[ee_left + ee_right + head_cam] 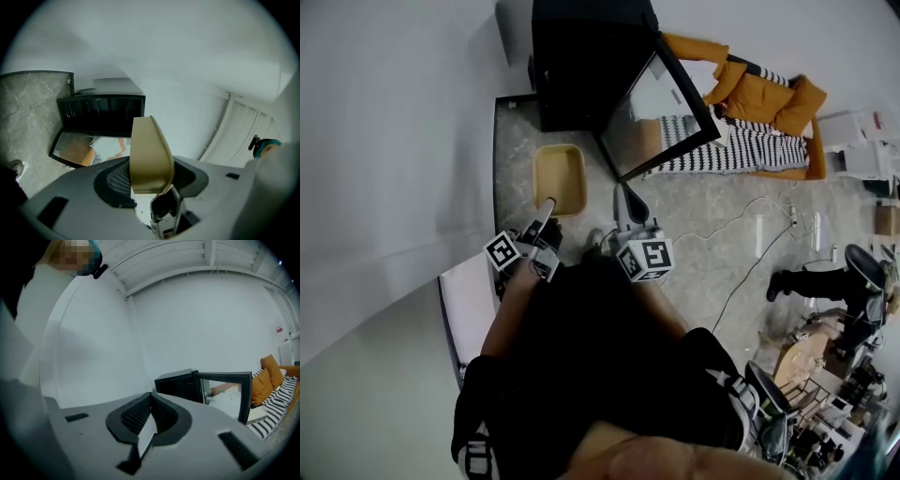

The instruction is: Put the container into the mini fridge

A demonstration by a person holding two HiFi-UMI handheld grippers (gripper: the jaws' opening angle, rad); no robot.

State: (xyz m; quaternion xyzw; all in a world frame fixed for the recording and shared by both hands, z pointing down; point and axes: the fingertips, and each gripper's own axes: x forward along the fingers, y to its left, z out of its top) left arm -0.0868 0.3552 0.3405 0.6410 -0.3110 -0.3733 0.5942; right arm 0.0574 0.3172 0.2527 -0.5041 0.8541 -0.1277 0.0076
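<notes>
The white wall runs close along the left of my left gripper, so I have little slack on that side. This gripper's jaws stand part open and are clamped on the near short wall of the tan container. In the left gripper view, that wall rises between the pads. The container reaches straight ahead of the jaws with its open side up. Its long axis runs from the gripper toward the mini fridge. Only a narrow strip of grey floor shows between its far end and the fridge's front.

Ahead and to the right, the fridge's glass door is swung wide open. Its free edge lies just ahead of my right gripper, and the container sits left of that edge. The right gripper's jaws are pressed together with nothing between them. It sits beside the left gripper and does not touch the container.

Well off to the right, past open floor, is a sofa with orange cushions.
</notes>
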